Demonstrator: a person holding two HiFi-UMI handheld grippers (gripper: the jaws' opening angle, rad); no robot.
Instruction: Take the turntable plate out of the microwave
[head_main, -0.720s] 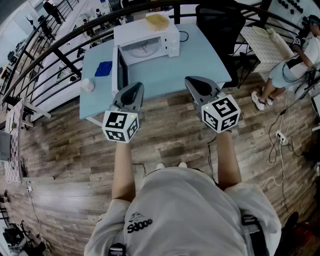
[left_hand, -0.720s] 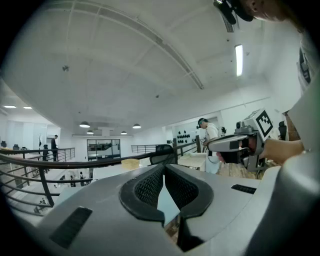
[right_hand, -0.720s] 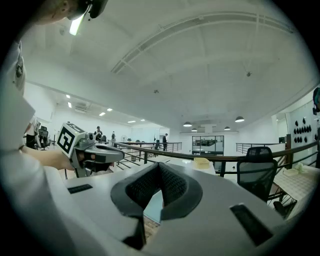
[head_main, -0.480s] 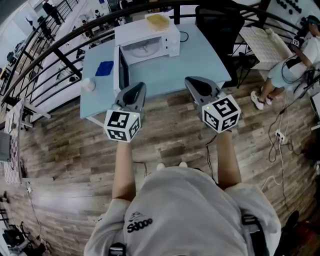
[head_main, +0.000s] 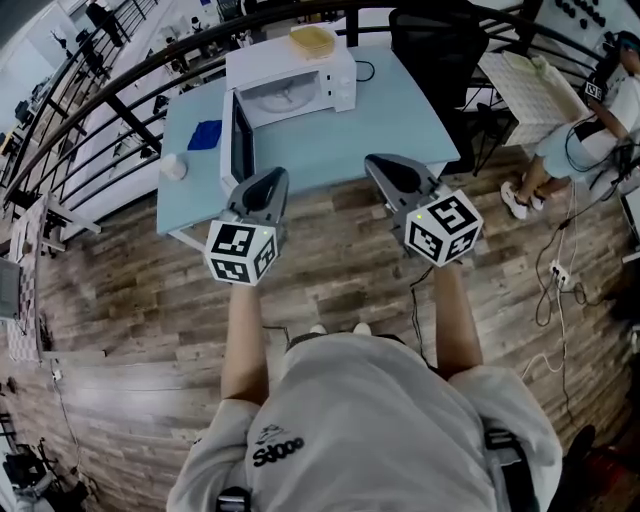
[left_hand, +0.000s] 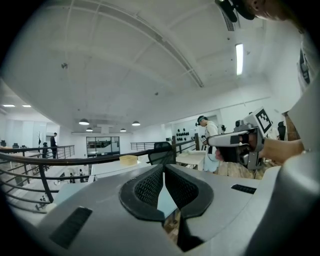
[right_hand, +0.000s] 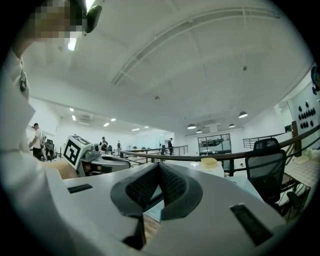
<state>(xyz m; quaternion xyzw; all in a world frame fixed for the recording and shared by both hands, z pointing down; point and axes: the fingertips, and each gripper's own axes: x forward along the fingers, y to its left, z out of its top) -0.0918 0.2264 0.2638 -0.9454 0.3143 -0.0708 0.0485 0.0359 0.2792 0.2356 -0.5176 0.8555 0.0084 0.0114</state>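
— Where's the plate?
— The turntable plate (head_main: 281, 97) lies flat inside the open microwave (head_main: 300, 62), at the desk's (head_main: 400, 115) far edge; its rear part is hidden.
— Tools?
— Both the left hand-held gripper (head_main: 270, 176) and right hand-held gripper (head_main: 376, 163) have jaws together, empty, at the near edge.

We log a white microwave (head_main: 335, 72) with a whitish turntable plate (head_main: 283, 97), upper centre, on a pale blue table (head_main: 400, 115). Yellow basket (head_main: 313, 41), blue cloth (head_main: 206, 134), black chair (head_main: 440, 45). Floor (head_main: 330, 270) is brown wood-grain planks. Left gripper (head_main: 270, 176) and right gripper (head_main: 380, 163) are grey, with black-and-white square markers.
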